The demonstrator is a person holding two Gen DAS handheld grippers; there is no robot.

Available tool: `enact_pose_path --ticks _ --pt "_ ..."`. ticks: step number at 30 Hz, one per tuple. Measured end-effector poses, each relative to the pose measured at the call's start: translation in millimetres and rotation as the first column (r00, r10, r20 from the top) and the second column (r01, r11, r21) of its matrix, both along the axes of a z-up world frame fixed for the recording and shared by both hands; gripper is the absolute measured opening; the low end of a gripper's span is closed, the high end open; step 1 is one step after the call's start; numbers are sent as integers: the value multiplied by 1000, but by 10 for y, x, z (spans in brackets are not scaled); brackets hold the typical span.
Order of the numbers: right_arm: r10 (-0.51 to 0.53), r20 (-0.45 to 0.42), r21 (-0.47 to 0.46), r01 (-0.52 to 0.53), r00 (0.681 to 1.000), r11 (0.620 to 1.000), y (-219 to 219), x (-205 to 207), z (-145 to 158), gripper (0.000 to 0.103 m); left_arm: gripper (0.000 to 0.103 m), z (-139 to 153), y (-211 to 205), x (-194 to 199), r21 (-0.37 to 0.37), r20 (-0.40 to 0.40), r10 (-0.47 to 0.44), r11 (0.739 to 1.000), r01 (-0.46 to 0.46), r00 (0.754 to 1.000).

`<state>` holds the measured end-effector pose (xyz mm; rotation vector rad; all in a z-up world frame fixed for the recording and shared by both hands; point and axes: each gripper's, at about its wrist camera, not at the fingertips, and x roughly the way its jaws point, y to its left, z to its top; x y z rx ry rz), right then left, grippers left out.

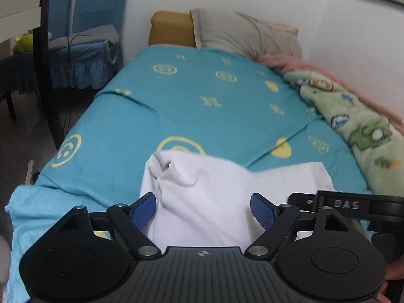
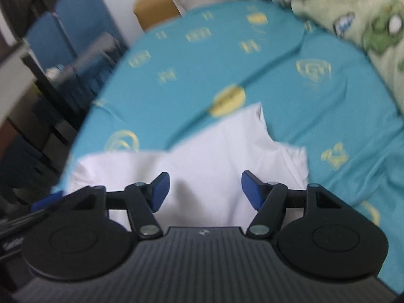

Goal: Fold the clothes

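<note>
Garment (image 1: 202,197) lies crosswise on bed (image 1: 202,96), w/ collar away.

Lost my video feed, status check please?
Left tongs open, right tongs open, nothing held. White garment rumpled on teal bedsheet. Nothing in the way.

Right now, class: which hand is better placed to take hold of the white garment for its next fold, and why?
Probably the left. The left gripper is open over a raised, bunched fold of the white garment that its fingers could pinch. The right gripper, also open, faces flatter cloth.
</note>
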<state>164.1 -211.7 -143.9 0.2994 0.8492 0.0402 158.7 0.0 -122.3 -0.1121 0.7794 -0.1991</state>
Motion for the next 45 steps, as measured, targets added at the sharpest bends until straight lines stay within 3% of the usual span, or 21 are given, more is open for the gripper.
enact_pose_path --ticks 3,9,19,26,32,40,45 --pt "32 15 -75 -31 999 997 101 -6 -72 66 81 -86 41 46 -5 -33 7 1000 -7 999" --pt "39 15 -91 -38 999 995 131 -75 2 65 81 -35 78 -18 -13 -26 5 1000 -5 1000" --pt "32 59 -41 -29 998 999 151 -640 387 65 80 279 72 -676 1 17 -4 1000 4 1000" --pt "0 18 -116 2 1000 993 147 -880 404 65 80 182 -9 -798 37 -77 9 999 -6 997" --pt "-21 -91 -41 17 996 999 50 -778 131 64 80 254 169 -839 -86 -119 47 995 -58 992" --pt "-39 -96 -15 38 995 999 28 -798 127 64 85 556 354 -1304 -230 -91 56 970 -76 994" --pt "-51 -99 -9 51 994 999 28 -793 129 64 85 313 339 -1178 -330 -230 9 940 -87 973"
